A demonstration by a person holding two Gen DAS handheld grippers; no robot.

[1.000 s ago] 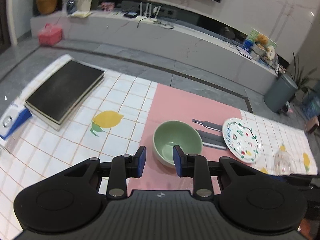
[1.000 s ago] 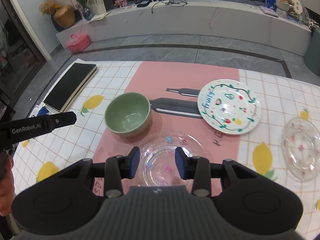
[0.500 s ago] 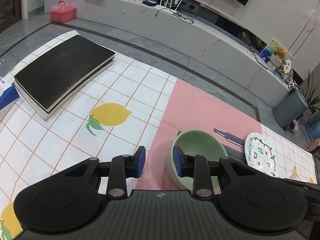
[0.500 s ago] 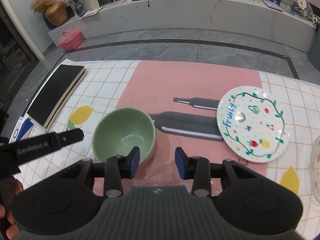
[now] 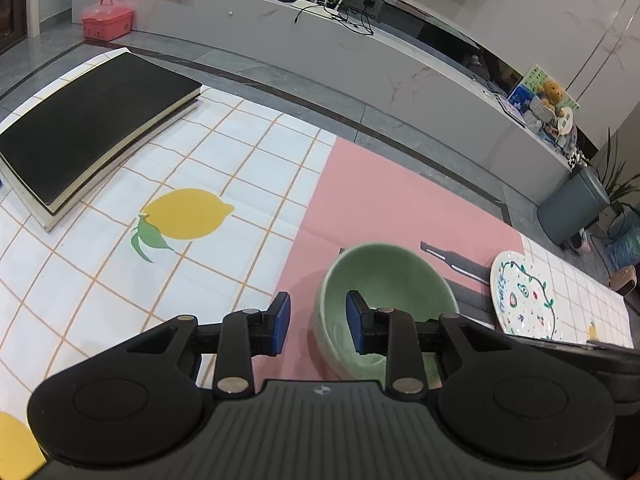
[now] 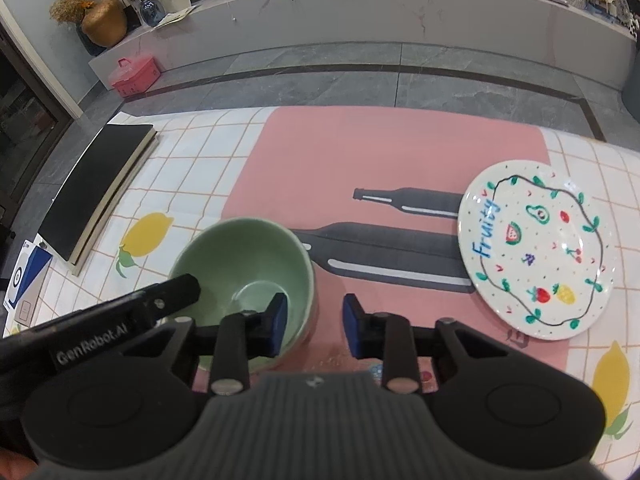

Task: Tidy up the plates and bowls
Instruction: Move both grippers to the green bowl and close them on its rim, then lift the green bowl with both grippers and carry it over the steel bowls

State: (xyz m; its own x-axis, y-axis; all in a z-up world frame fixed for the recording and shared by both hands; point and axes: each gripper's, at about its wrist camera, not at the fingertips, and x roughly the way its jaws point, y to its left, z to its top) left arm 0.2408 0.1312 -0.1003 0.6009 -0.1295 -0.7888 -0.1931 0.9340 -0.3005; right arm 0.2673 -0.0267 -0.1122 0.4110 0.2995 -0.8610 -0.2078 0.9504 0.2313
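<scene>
Two open grippers crowd my green bowl (image 5: 384,296) on the pink mat (image 6: 360,152): my left gripper (image 5: 318,322) straddles its near wall, my right gripper (image 6: 314,326) brackets its rim, neither gripping. Closing both risks collision or tipping it.

one green bowl (image 6: 256,264) sits near the middle of the pink mat (image 6: 384,152). one white painted plate (image 6: 536,248) lies to its right. one clear glass plate (image 6: 376,368) shows only as a sliver at the near edge. two dark bottles (image 6: 400,256) are printed on the mat. one black book (image 5: 88,128) lies far left, one blue-and-white box (image 6: 24,284) just near it. two grippers are in view, the left gripper (image 5: 318,322) and the right gripper (image 6: 314,322).
</scene>
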